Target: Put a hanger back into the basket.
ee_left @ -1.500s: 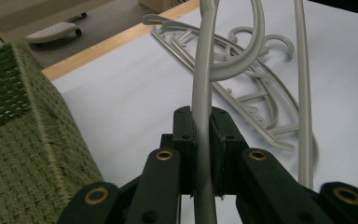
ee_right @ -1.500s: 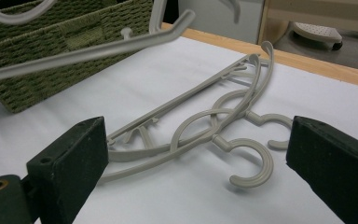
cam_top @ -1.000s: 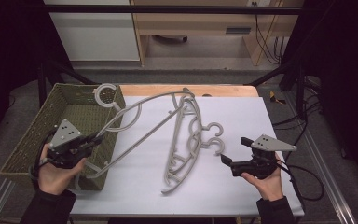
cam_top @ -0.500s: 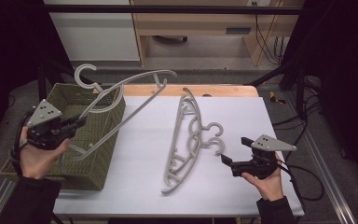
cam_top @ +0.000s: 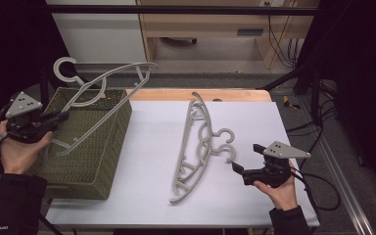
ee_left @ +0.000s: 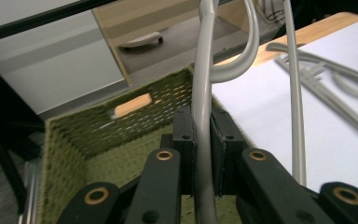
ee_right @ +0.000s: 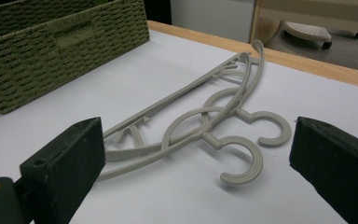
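Left gripper (cam_top: 61, 116): black jaws clamped on a thin bar of the held hanger, seen close in the left gripper view (ee_left: 201, 158); the hand sits at the basket's left rim.
Held hanger (cam_top: 103, 100): smooth pale-grey plastic, slim rounded bars, an open C-shaped hook at the far left end; lifted clear above the basket, touching nothing but the jaws.
Held hanger, axis: long axis runs from the gripper at lower left up to the far right; the hook points to the far left, the shoulder tip reaches past the basket's right wall.
Basket (cam_top: 108, 161): olive-green woven weave, rough and ribbed, rectangular with straight walls and a slot handle; stands on the table's left part, its near left corner over the edge.
Table (cam_top: 147, 147): flat matt white sheet with a wooden strip along the far edge; a wide bare lane lies between basket and lying hangers.
Lying hangers (cam_top: 196, 142): two grey plastic ones, stacked, curved arms with looping scrollwork; flat on the sheet, long axis near to far, hooks pointing right.
Right gripper (cam_top: 245, 159): jaws wide apart, holding nothing, just right of the hooks; bare sheet beneath.
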